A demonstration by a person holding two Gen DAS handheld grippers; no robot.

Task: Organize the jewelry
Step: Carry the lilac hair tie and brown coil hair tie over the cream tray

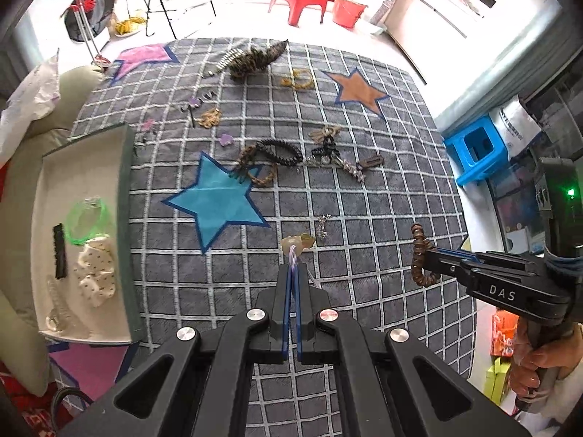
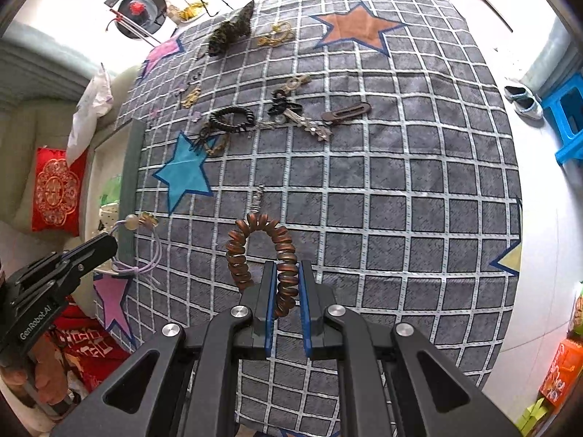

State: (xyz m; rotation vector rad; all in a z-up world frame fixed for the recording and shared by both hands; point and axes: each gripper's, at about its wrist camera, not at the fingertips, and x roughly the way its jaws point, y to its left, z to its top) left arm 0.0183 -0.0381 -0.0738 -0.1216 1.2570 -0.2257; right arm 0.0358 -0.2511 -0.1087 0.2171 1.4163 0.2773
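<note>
My left gripper (image 1: 292,267) is shut on a lilac cord bracelet with pale beads (image 1: 297,243), held above the grey checked cloth (image 1: 364,240). In the right wrist view the same bracelet (image 2: 140,251) hangs from the left gripper (image 2: 109,242) beside the tray. My right gripper (image 2: 286,266) is shut on a brown spiral hair tie (image 2: 262,251), which also shows in the left wrist view (image 1: 419,255). The white tray (image 1: 120,240) at the left holds a green bangle (image 1: 87,218), a black comb (image 1: 60,251) and a dotted scrunchie (image 1: 96,269).
Several pieces lie on the cloth: a black spiral tie (image 1: 282,151), a brown clip (image 1: 371,162), a small silver piece (image 1: 322,225), gold chains (image 1: 298,80), a leopard-print clip (image 1: 255,60). A blue stool (image 1: 477,149) stands right of the bed.
</note>
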